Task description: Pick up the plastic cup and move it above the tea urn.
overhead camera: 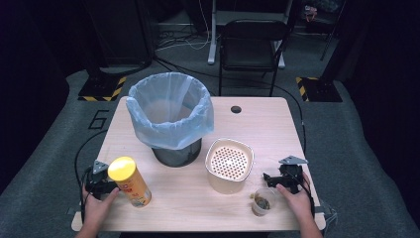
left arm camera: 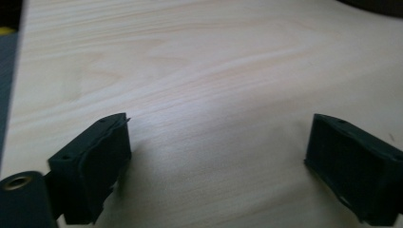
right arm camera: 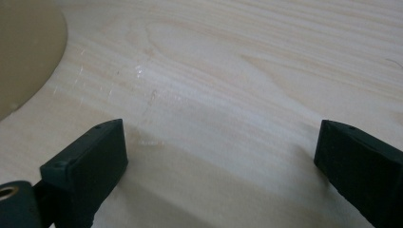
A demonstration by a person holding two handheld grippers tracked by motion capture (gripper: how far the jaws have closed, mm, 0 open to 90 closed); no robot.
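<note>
Our left gripper [overhead camera: 101, 184] rests released on the counter [overhead camera: 188, 198] at the near left, just beside the yellow-lidded can [overhead camera: 130, 182]. Our right gripper [overhead camera: 285, 177] sits released at the near right, just beside the clear cup [overhead camera: 262, 201]. A beige strainer [overhead camera: 229, 164] stands between them, and a bag-lined bin [overhead camera: 171, 116] lies farther off.

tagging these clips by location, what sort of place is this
Probably a lab or studio set up for recording: a small wooden table on grey carpet, hazard-striped stand bases, cables on the floor, and a folding chair behind.
</note>
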